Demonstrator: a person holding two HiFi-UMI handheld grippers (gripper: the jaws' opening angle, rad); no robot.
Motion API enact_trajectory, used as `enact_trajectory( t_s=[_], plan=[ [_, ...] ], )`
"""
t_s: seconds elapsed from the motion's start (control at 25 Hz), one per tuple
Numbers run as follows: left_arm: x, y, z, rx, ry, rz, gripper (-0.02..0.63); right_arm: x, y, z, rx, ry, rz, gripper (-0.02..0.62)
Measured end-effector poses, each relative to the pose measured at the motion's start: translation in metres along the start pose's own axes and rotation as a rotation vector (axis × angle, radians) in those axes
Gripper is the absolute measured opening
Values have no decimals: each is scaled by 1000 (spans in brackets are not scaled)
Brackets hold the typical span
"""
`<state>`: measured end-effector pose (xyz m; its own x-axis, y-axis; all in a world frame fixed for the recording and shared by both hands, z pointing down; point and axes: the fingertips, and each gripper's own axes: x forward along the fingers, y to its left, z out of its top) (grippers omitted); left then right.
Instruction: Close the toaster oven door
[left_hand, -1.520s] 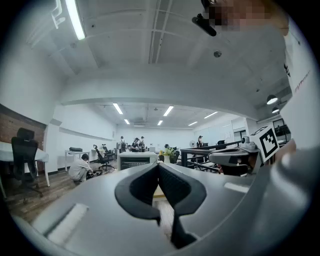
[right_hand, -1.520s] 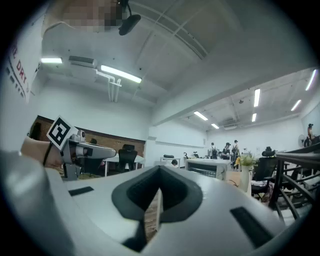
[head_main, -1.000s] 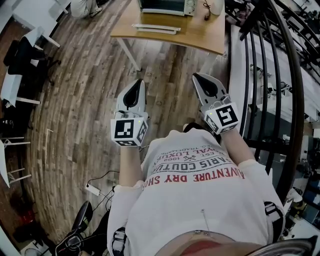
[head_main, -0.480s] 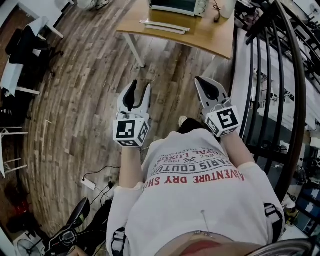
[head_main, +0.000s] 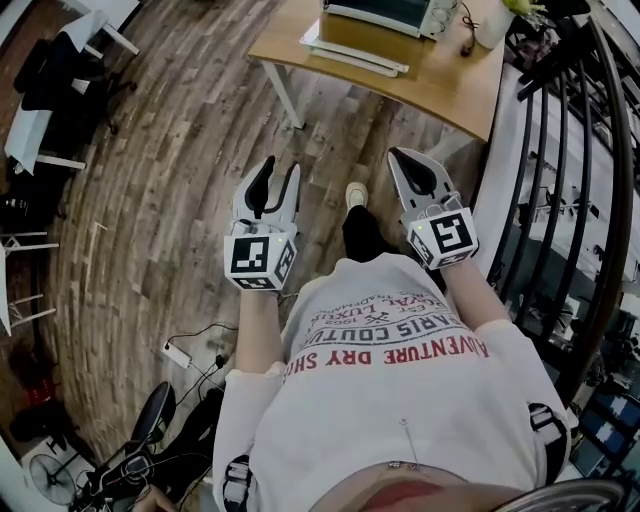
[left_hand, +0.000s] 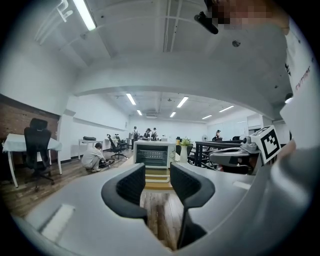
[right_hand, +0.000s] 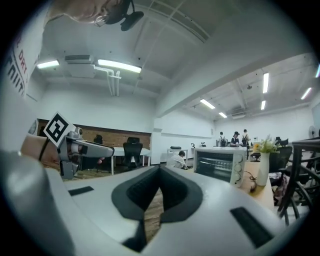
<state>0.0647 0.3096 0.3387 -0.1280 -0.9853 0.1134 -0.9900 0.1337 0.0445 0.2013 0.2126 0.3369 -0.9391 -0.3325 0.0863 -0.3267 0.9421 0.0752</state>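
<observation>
toaster oven door (head_main: 355, 48) open toward person (head_main: 395, 400); left hand-held gripper (head_main: 278, 170) just opened, empty; right hand-held gripper (head_main: 400, 157) closed.

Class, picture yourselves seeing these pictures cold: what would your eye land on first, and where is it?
First, the two pairs of tongs held out over the wooden floor: the left tongs, whose jaws have just been opening with nothing between them, and the right tongs, shut. Beyond them, on a wooden table at the top, stands the toaster oven with its door folded down.
</observation>
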Motion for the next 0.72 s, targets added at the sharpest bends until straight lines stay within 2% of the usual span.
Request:
enact_trajectory(
  t_s=[0.36, 0.72],
  plan=[
    [135, 63, 20, 10, 20, 8, 165, 122, -101, 4, 32, 3, -9, -14],
    [266, 107, 24, 19, 47, -40, 164, 219, -193, 0, 52, 10, -30, -14]
  ],
)
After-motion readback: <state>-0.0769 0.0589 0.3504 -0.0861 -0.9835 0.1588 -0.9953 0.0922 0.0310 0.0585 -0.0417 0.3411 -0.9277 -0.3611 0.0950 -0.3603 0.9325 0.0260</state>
